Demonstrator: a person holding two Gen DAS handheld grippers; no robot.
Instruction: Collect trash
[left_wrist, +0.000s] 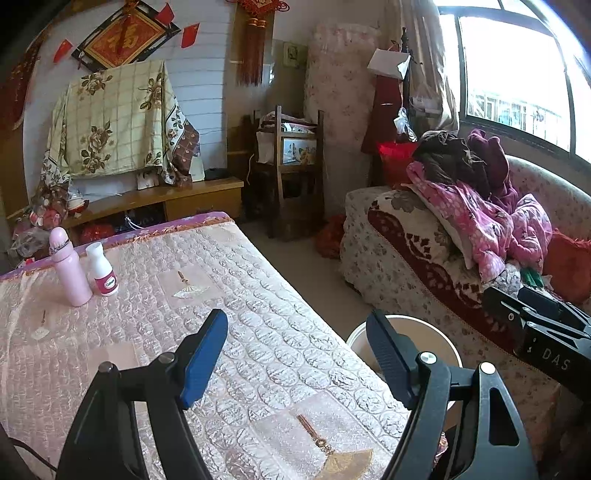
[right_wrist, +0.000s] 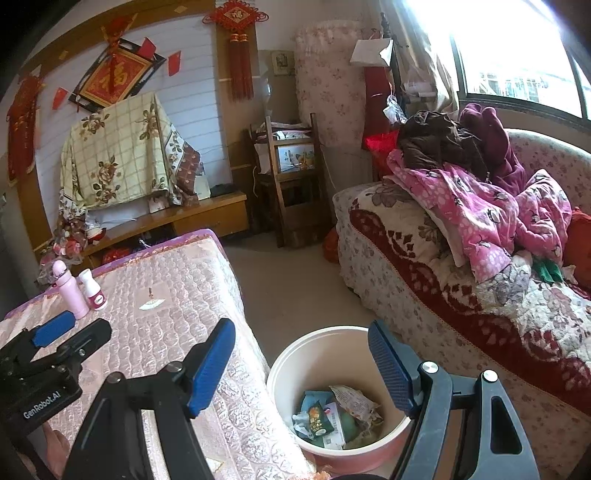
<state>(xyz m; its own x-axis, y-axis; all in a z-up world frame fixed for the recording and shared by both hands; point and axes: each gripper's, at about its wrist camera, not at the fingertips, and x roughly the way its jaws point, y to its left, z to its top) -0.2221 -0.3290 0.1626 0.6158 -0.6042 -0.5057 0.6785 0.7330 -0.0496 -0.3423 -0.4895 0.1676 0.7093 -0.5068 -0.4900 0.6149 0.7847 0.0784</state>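
A round bin (right_wrist: 280, 373) with a pink base stands on the floor between the table and the sofa; it holds several crumpled wrappers and packets (right_wrist: 334, 411). Its rim also shows in the left wrist view (left_wrist: 356, 334). My right gripper (right_wrist: 301, 363) is open and empty, above the bin's left rim. My left gripper (left_wrist: 297, 354) is open and empty over the table's right part; it also shows in the right wrist view (right_wrist: 61, 330). A pink bottle (left_wrist: 70, 269) and a white bottle (left_wrist: 103, 269) stand upright at the table's far left.
The table (left_wrist: 258, 295) has a pink quilted cover. A floral sofa (right_wrist: 424, 295) with piled clothes (right_wrist: 480, 192) runs along the right under the window. A wooden chair (right_wrist: 291, 177) and a low cabinet (right_wrist: 184, 218) stand at the back.
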